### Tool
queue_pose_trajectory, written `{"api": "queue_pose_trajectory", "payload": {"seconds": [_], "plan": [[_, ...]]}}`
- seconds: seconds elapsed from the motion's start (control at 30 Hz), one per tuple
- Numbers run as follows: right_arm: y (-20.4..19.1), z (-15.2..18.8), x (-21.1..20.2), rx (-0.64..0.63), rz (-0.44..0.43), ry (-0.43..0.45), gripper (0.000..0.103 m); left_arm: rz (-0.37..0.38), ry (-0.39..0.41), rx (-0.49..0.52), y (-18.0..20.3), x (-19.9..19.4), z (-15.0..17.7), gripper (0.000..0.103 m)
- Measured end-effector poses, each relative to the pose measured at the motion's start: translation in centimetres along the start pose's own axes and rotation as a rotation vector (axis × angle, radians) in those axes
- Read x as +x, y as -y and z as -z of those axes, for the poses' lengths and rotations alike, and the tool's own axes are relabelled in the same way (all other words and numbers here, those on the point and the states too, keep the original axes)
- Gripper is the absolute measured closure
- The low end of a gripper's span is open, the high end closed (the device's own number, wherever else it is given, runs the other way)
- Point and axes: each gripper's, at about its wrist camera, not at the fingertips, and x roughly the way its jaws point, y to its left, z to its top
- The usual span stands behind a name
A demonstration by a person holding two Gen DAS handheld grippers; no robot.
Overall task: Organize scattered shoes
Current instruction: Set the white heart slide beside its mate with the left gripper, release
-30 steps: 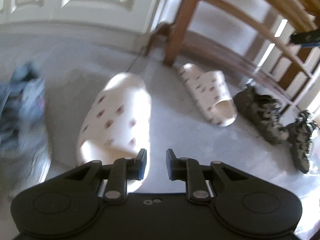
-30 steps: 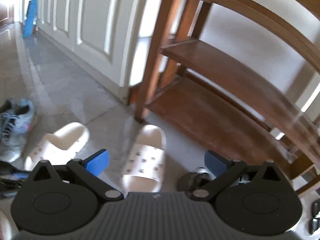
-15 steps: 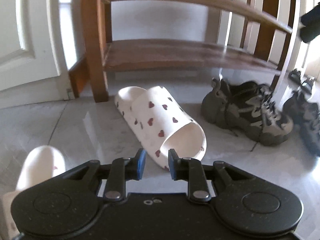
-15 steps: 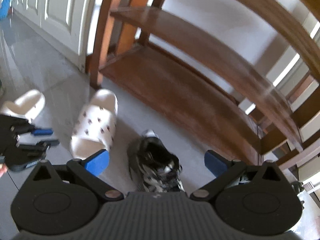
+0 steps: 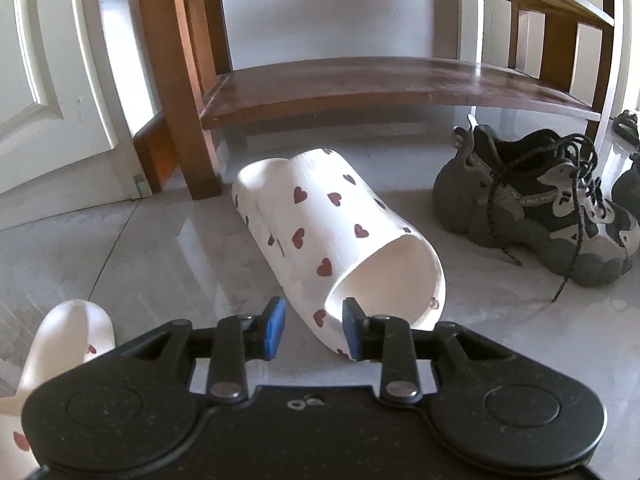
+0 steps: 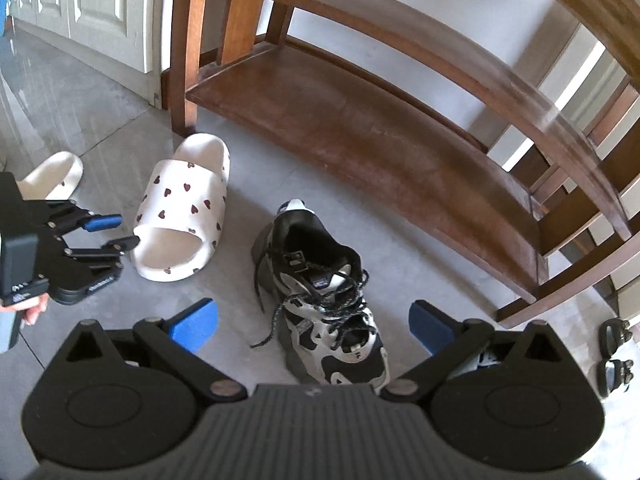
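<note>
The wooden shoe rack (image 6: 360,128) is filling the upper half of both views, its lowest shelf (image 5: 384,84) lying bare and just off the tiled floor (image 5: 140,248).

On the floor in front of it, in the right wrist view, the black-and-grey lace-up sneaker (image 6: 324,300) is sitting at 6 o'clock, directly between the wide-spread blue pads of the right gripper (image 6: 313,322), which is hanging released above it and gripping nothing. Its laces are trailing loose toward 7 o'clock. It is looking bulky and fairly heavy, with a stiff chunky sole and a padded collar; pinching across the heel collar or the tongue edge would probably hold better than the rounded toe.

The white heart-print slide sandal (image 5: 340,236) is lying near the rack's front leg, open end toward the camera. The left gripper (image 5: 313,330) is sitting at its open end with the jaws partly parted, one pad on each side of the strap's near edge, not visibly pressing. The slide is looking light, moulded and springy, probably smooth, so the arched strap edge seems the natural hold.

A second matching slide (image 5: 60,344) is resting at 8 o'clock in the left view, well apart from its partner.
</note>
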Motion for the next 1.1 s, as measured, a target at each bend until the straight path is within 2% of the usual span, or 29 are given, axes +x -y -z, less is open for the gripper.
{"api": "queue_pose_trajectory", "payload": {"seconds": [0.53, 0.77, 1.1], "plan": [[-0.4, -0.4, 1.1, 0.011, -0.018, -0.014, 0.001, -0.046, 0.029, 0.066, 1.4, 2.7, -0.9, 0.066], [-0.3, 0.0, 1.8, 0.028, -0.026, -0.030, 0.001, -0.049, 0.033, 0.074, 1.1, 2.6, -0.9, 0.077], [0.3, 1.2, 2.1, 0.056, -0.014, -0.039, 0.001, -0.046, 0.045, 0.076, 0.6, 1.6, 0.0, 0.081]]}}
